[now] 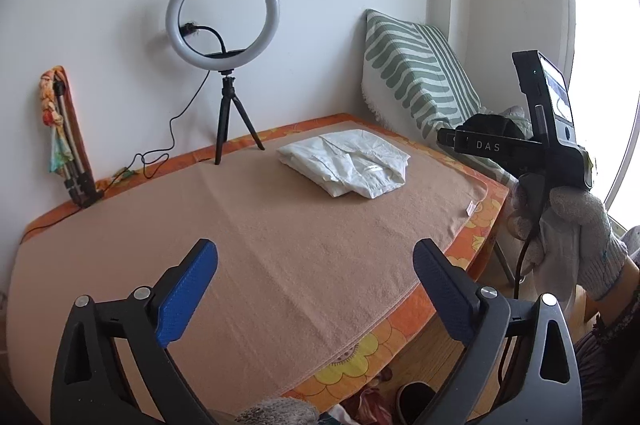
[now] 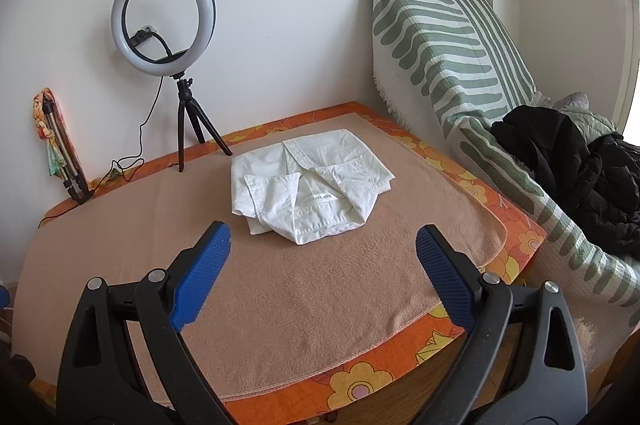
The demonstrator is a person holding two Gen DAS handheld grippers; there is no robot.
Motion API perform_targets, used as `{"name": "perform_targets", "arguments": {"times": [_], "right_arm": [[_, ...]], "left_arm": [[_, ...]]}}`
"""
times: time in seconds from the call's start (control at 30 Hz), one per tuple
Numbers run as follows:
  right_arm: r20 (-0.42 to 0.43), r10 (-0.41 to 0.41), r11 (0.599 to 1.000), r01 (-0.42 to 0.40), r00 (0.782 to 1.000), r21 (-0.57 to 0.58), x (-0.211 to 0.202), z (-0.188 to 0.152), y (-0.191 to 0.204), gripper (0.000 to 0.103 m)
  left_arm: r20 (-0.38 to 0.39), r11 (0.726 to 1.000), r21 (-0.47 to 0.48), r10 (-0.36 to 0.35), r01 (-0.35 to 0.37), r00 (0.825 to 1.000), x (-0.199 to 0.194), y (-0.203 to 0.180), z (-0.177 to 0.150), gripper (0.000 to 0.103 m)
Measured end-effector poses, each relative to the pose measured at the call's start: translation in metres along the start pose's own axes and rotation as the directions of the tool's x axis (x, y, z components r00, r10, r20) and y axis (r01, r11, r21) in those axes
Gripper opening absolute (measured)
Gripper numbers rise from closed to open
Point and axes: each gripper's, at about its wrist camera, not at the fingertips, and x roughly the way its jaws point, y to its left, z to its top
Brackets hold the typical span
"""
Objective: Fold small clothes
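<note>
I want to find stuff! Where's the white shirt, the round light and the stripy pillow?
white shirt (image 2: 308, 181): right wrist view, middle of the folded cloth.
round light (image 2: 120, 21): right wrist view, left side of the ring.
stripy pillow (image 2: 440, 41): right wrist view, its striped front.

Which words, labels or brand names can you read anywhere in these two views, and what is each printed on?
"DAS": white letters on the black body of the right gripper, seen from the left wrist.
Label inside the white shirt: dark print, too small and blurred to read.
Small white tag on the blanket edge: nothing readable.
</note>
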Motion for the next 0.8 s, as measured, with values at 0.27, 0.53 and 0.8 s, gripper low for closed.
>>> {"name": "perform_targets", "arguments": {"times": [0.27, 0.53, 0.8], "right_arm": [[0.043, -0.055, 0.998, 0.055, 0.998, -0.004, -0.004, -0.013, 0.002, 0.102], [0.054, -0.079, 0.997, 0.079, 0.995, 0.011, -0.004, -0.014, -0.005, 0.103], [0.06, -0.07, 0.997, 0.068, 0.996, 0.037, -0.007, -0.011, -0.007, 0.103]], "left_arm": [[-0.004, 1.0, -0.006, 0.013, -0.013, 1.0, -0.004, 0.003, -0.012, 0.099], [0.007, 1.0, 0.017, 0.026, -0.026, 1.0, -0.008, -0.002, -0.015, 0.1], [0.01, 0.999, 0.017, 0.03, -0.03, 1.0, -0.011, -0.002, -0.015, 0.1]]}}
